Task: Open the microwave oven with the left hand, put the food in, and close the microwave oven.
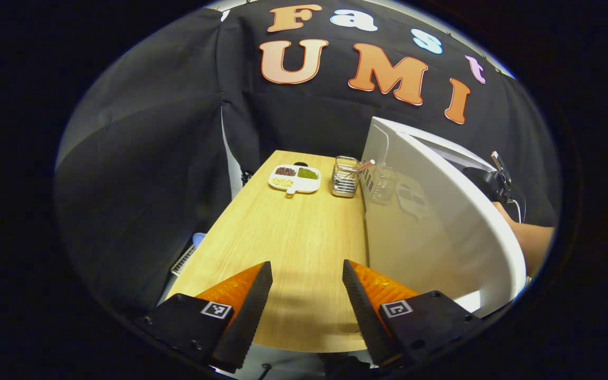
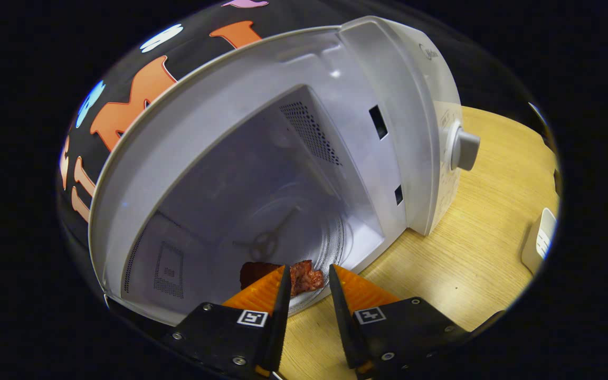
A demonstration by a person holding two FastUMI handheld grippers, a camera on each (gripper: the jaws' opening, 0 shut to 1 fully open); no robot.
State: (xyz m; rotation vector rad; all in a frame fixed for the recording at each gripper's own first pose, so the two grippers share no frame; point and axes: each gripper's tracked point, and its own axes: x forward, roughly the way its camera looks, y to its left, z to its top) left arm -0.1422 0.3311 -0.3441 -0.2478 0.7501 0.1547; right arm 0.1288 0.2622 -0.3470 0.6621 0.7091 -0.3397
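Note:
The white microwave (image 2: 420,105) stands open, its cavity and glass turntable (image 2: 283,221) in full sight in the right gripper view. A reddish-brown piece of food (image 2: 306,277) hangs at the turntable's front rim, pinched between the fingertips of my right gripper (image 2: 306,269). The food's left part is hidden behind one finger. In the left gripper view the open door (image 1: 430,221) swings out on the right, and a person's forearm (image 1: 533,243) reaches behind it. My left gripper (image 1: 306,269) is open over the wooden table (image 1: 293,237), holding nothing, left of the door.
At the table's far end sit a white divided dish of beans (image 1: 294,178) and a wire basket (image 1: 345,177). The microwave's round knob (image 2: 465,149) sticks out on its front panel. A small white object (image 2: 539,240) stands at the table's right edge.

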